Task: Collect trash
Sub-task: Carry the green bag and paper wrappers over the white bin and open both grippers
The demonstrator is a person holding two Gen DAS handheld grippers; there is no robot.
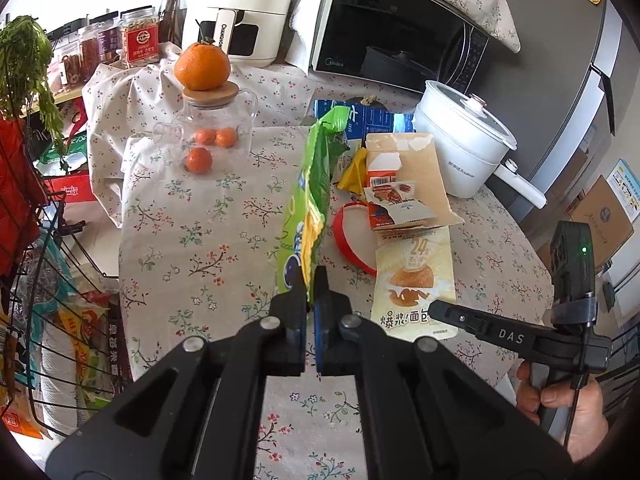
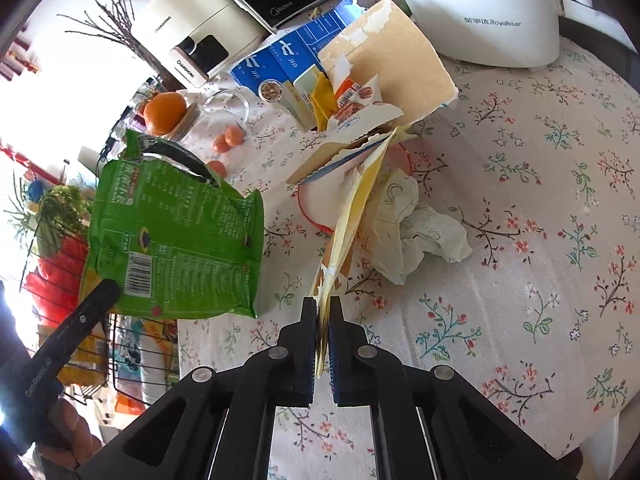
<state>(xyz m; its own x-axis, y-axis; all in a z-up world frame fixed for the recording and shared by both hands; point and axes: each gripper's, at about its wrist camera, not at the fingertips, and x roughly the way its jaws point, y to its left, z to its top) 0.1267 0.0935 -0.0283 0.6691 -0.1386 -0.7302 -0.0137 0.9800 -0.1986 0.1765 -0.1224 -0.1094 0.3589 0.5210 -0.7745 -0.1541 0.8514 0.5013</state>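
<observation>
The left gripper (image 1: pixel 308 280) was clamped on the near edge of a green snack bag (image 1: pixel 310 200), its jaws closed against the foil. The bag stood edge-on to the left wrist camera, lifted above the floral tablecloth (image 1: pixel 192 240). In the right wrist view the same green snack bag (image 2: pixel 176 236) hung broadside at left, its barcode panel facing the camera.

The right gripper (image 2: pixel 322 308) was clamped on the near end of a yellow-and-white bread wrapper (image 2: pixel 352 216), which rose edge-on from the jaws toward the far pile. In the left wrist view the bread wrapper (image 1: pixel 416 280) lay to the right of the bag, with the right gripper (image 1: pixel 436 306) at its near right corner.

Just right of the wrapper lay a crumpled white paper (image 2: pixel 416 236). Beyond it sat a torn cardboard carton (image 2: pixel 400 60), a blue box (image 2: pixel 288 56) and a red ring (image 1: pixel 352 240).

Farther left stood a glass jar (image 1: pixel 212 128) with a large orange (image 1: pixel 202 66) on its wooden lid. A white electric pot (image 1: pixel 464 144) stood at far right, a microwave (image 1: pixel 396 32) behind it. A wire basket (image 1: pixel 60 300) stood at near left, off the table.
</observation>
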